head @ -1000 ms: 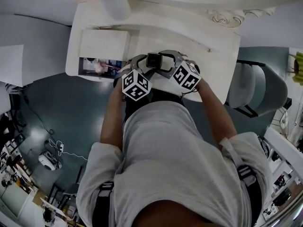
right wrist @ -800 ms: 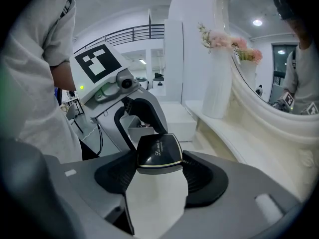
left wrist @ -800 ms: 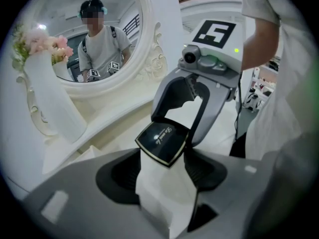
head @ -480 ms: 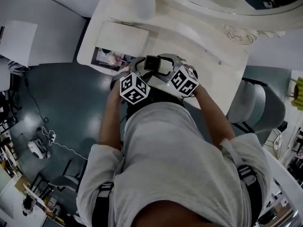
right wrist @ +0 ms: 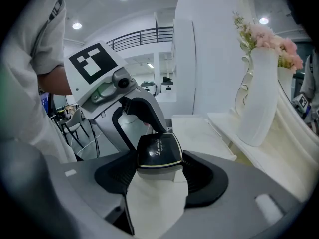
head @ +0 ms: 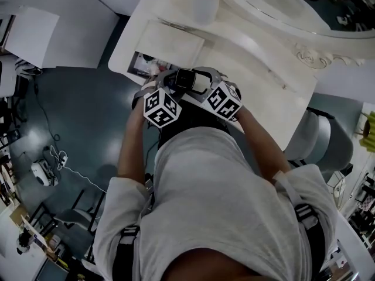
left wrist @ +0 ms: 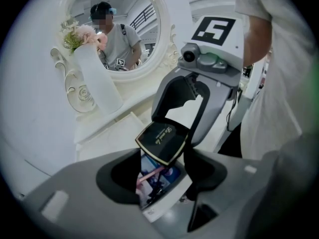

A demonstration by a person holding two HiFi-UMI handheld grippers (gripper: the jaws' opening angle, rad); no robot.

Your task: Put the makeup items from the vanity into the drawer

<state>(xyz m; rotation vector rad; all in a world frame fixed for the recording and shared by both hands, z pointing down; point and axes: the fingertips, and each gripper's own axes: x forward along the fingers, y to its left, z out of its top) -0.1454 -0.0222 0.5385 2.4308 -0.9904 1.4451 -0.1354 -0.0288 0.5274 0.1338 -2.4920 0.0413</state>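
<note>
Compact [right wrist: 158, 153], black with a gold edge, sits clamped between the jaws of our right gripper [right wrist: 160, 169], held over the open drawer [left wrist: 169, 200] at the left end of the vanity [head: 252, 69]. Our left gripper [left wrist: 162, 178] faces it with jaws spread wide, the compact turned cornerwise at their tips rather than down between the pads. In the drawer we see a pink stick [left wrist: 149, 176] among other small items. A white vase [right wrist: 259, 98] of flowers stands by the mirror [left wrist: 124, 29].
</note>
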